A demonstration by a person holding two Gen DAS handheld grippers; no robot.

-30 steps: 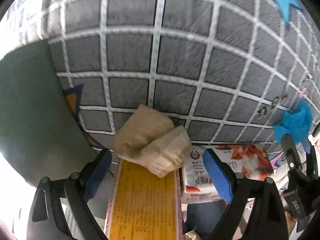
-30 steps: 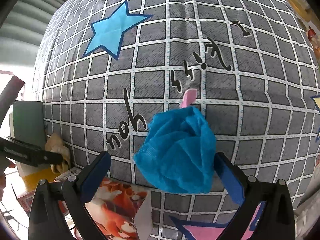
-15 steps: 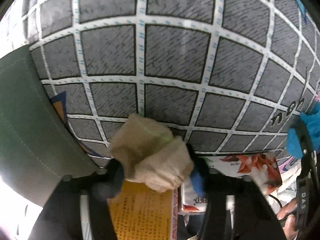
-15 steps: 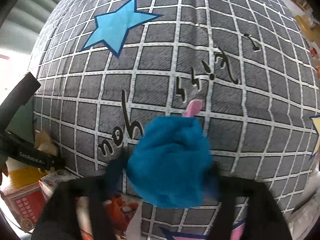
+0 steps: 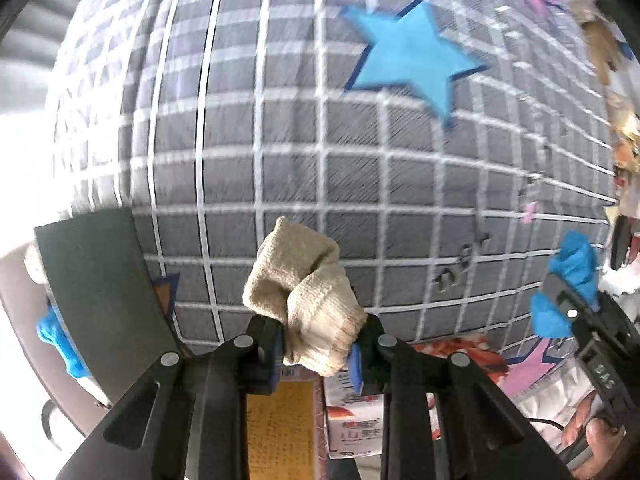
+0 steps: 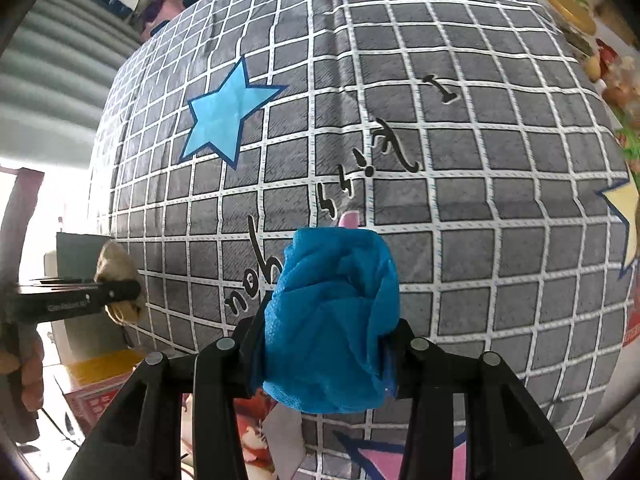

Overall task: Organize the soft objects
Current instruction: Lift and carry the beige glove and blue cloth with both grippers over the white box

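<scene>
Beige knit cloth, bunched into a wad, is pinched between the pads of the left tool, whose jaws have just closed down to a narrow gap on it. The wad hangs clear of the grid-patterned sheet and above the yellow-topped box at the near edge. The right wrist view shows the same wad at the far left, gripped and off the surface.

The right tool has also just been closing, and its pads press on both sides of a crumpled blue cloth. The blue bundle bulges out above and below the jaws, so that tool stands wider than the left one. The bundle sits in front of the sheet's printed lettering; whether its underside is touching the sheet I cannot tell.

As for progress, both soft things are picked up, which I judge to be the first half of the job. Carrying them to a proper place and letting go is not yet done. No obvious bin or basket shows; a dark panel stands at the left with a scrap of blue beside it, perhaps a place where such things collect, but that is a guess. A printed carton lies near the yellow-topped box, and no other loose cloth shows on the sheet.
</scene>
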